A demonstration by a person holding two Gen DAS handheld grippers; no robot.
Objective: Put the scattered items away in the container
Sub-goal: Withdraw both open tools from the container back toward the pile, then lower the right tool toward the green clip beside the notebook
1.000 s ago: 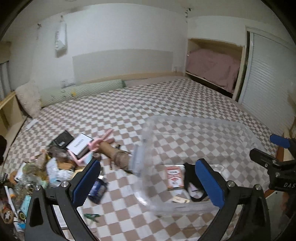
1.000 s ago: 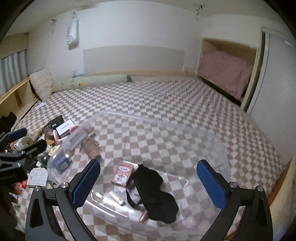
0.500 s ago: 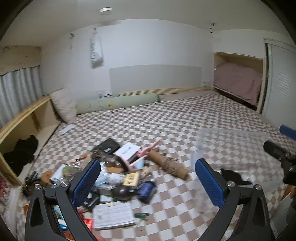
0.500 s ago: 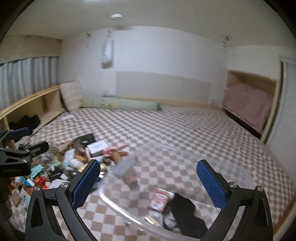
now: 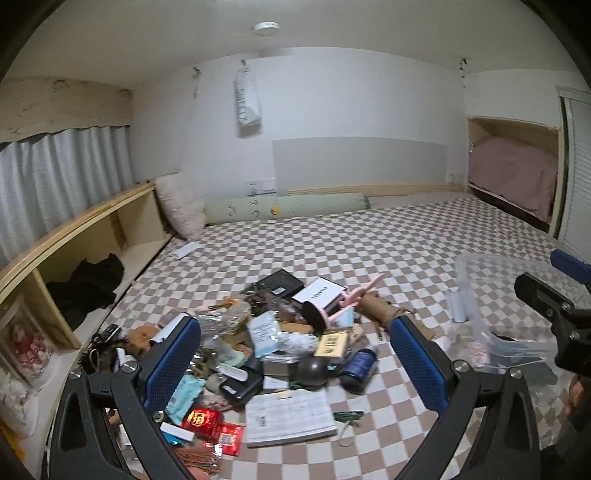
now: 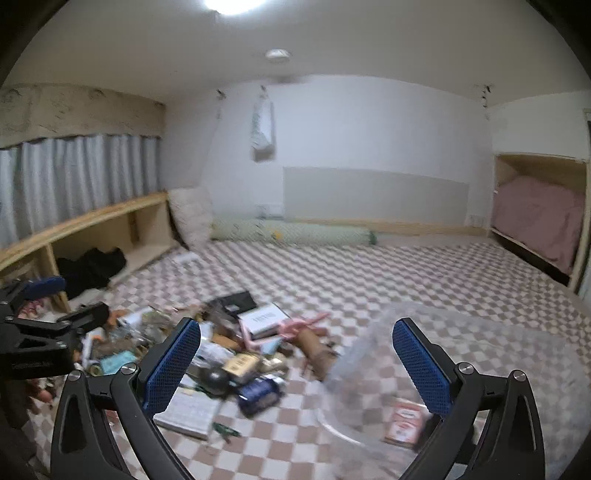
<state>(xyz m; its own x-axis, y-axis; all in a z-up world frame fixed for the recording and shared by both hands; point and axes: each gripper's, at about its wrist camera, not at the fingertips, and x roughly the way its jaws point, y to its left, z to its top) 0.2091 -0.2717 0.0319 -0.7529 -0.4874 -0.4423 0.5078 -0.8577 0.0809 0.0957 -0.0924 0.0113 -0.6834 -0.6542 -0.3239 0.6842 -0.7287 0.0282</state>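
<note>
Clear plastic container [image 5: 491, 295] on the checkered bedspread [image 5: 369, 243], at the right edge of the left wrist view and low right, motion-blurred, in the right wrist view; a red-and-white card pack [image 6: 404, 424] lies inside it. One second earlier the container filled the centre of both views; both cameras have since swung left and tilted up, so the ceiling lamp [image 5: 266, 26] now shows. Scattered items [image 5: 266, 339] form a heap left of the container: white box with black lettering [image 5: 319, 293], pink stand [image 5: 340, 304], brown cardboard tube [image 5: 380, 308], dark blue thread spool [image 5: 360, 367], dark ball [image 5: 312, 371], printed booklet [image 5: 290, 417], red packet [image 5: 201, 422]. Left gripper [image 5: 295, 365]: jaws spread wide, blue pads [image 5: 173, 363] empty, poised over the heap, where earlier they framed the container. Right gripper [image 6: 297, 365]: jaws likewise spread and empty, straddling the gap between heap and container. Beyond: green bolster [image 5: 288, 208], fluffy cushion [image 5: 181, 205], wooden shelf [image 5: 92, 229], grey curtain [image 5: 62, 173], pink bedding [image 5: 513, 166] in the far alcove
</note>
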